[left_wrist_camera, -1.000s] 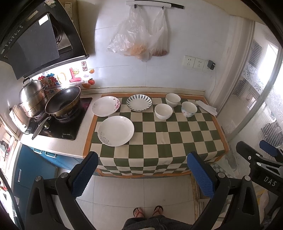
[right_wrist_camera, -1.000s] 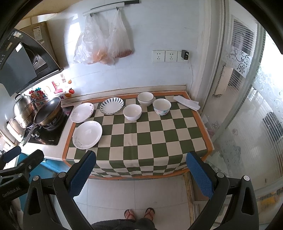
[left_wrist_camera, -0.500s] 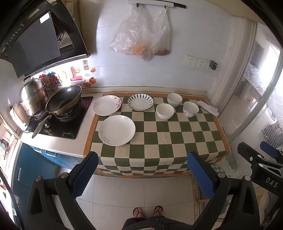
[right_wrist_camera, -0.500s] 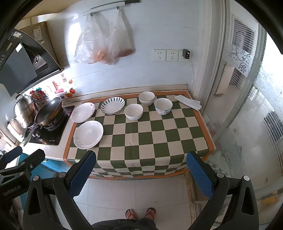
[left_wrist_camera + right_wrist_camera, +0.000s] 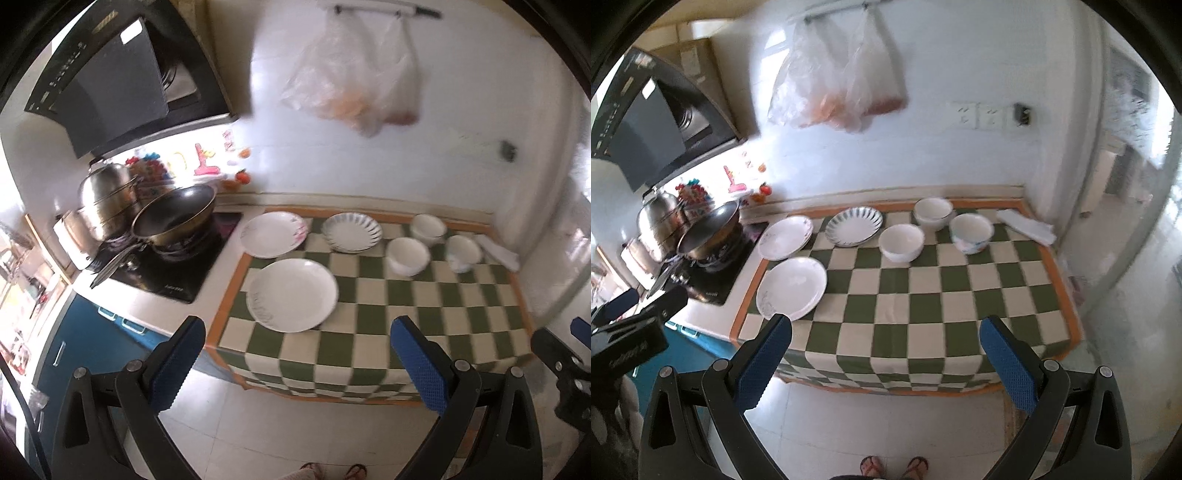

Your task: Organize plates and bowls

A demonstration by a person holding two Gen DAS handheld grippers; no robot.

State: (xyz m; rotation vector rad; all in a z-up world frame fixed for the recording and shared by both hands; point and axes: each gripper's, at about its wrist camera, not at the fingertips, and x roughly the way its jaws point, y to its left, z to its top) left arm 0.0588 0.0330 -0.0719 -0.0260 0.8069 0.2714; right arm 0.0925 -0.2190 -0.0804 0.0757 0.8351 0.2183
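Above the checkered counter [image 5: 923, 295], left tongs [image 5: 295, 365] and right tongs [image 5: 886, 363] gape wide, empty, touching nothing.

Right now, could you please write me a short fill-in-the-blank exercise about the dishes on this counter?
1. The checked cloth carries three plates and ___ bowls.
2. The striped plate lies between a flowered plate and the ___.
3. Both tools, left and right, are ___ and hold nothing.
4. On the stove sits a dark ___.

Missing: three; bowls; open; wok

bright daylight from the right; motion blur, fisheye-warped dark edges.
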